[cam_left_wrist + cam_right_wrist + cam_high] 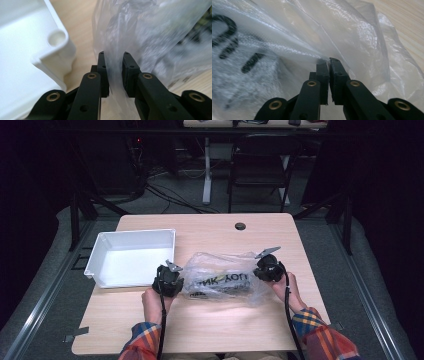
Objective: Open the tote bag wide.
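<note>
Far left on the wooden table (210,320): a white plastic tray (100,251), shallow, upright, its near right corner just beside the left gripper (168,281). In the left gripper view, that same white plastic tray (37,57) at left, and the left gripper (114,65) with jaws a little apart, a fold of the clear plastic bag (140,30) running between them; whether pinched tight or only straddled, cannot tell. Middle of the table: the clear plastic bag (222,280), crumpled, lying flat, dark lettering showing through. At its right edge: the right gripper (267,268), held in a hand (290,290). In the right gripper view, the right gripper (328,65) with jaws pressed together on the bag's film (352,37).
</note>
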The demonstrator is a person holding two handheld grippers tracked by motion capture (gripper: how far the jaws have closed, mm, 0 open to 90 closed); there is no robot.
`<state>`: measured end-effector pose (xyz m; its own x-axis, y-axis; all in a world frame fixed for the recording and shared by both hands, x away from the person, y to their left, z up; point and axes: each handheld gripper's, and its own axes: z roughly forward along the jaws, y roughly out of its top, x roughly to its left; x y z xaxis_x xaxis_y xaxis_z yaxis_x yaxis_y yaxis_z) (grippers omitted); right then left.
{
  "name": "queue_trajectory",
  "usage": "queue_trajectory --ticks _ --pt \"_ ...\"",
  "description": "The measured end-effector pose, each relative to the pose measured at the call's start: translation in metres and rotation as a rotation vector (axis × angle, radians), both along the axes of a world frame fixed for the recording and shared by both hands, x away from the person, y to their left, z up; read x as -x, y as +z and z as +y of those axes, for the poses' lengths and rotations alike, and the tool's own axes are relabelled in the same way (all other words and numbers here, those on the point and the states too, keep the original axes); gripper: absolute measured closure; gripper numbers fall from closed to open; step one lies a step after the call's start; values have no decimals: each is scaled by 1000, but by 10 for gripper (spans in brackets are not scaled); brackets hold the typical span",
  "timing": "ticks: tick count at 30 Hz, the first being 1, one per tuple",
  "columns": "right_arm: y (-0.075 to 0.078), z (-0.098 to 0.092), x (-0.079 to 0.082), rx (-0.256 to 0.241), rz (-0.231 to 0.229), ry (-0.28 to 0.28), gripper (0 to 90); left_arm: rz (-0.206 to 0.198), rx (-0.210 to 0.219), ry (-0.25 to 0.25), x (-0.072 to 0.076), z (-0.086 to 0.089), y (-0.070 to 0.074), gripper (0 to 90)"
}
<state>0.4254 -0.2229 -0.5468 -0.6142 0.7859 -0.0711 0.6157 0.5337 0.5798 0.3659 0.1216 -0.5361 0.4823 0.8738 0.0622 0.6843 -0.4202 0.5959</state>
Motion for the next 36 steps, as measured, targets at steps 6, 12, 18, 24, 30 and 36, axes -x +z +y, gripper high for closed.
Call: queue_trajectory --ticks 6,12,18,24,30,36 --pt "-3 -1 -1 48 -13 -23 814 50 -96 -7 -3 1 -10 868" --pt "3 -12 0 24 64 21 728 68 -145 0 -1 7 -8 881" --pt "22 -21 12 -64 78 73 814 48 -98 -20 10 16 10 637" --pt "28 -16 15 -96 32 93 900 -48 -44 -70 29 12 39 516" --pt "28 -7 14 -117 -21 87 900 -114 -71 -111 29 -5 40 500" --pt "11 4 4 -57 -27 51 900 -81 -77 -90 6 -8 16 696"
